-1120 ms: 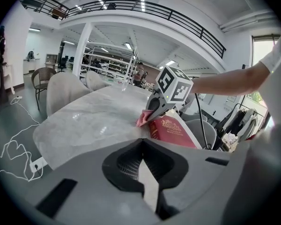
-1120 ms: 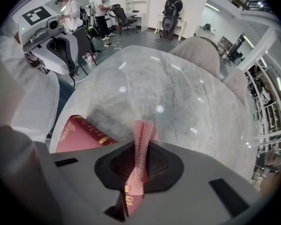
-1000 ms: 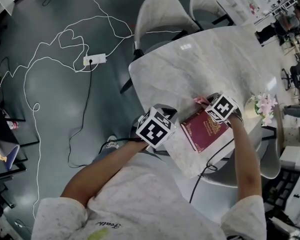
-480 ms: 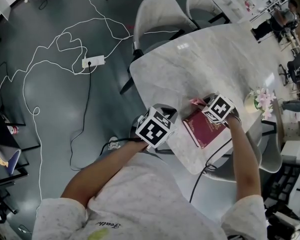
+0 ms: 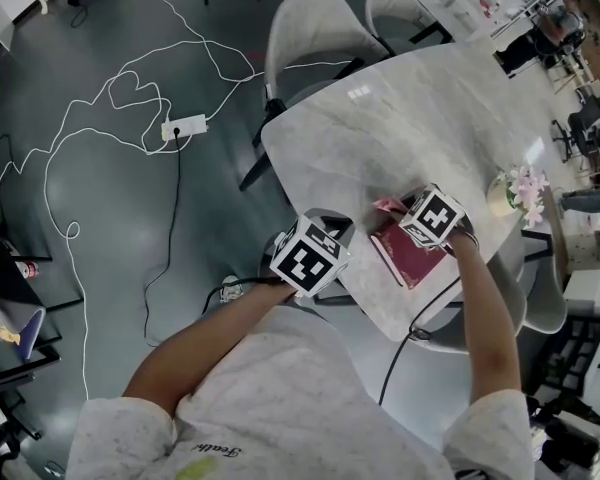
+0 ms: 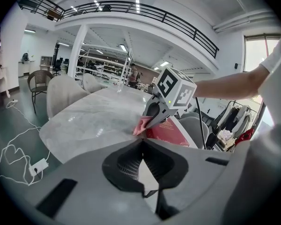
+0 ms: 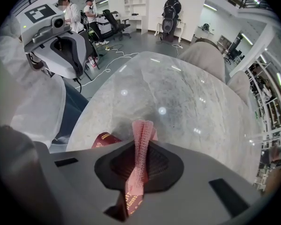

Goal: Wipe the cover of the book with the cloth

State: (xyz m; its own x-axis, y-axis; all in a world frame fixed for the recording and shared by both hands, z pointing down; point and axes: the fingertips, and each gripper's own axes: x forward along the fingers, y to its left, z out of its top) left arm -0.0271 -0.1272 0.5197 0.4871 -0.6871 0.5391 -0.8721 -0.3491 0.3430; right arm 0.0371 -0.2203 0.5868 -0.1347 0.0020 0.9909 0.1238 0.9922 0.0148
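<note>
Dark red book (image 5: 408,258) is lying flat, cover up — pink cloth (image 7: 141,139) is standing bunched, pinched, at its corner.

A round white marble table (image 5: 430,118) stands on a shiny dark grey floor (image 5: 80,298), two curved white chairs (image 5: 315,28) at 12 o'clock, a white power strip (image 5: 183,127) at 10 o'clock

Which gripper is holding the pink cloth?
The right gripper, its jaws clamped on the pink cloth by the red book; the left gripper is shut with nothing between its jaws.
</note>
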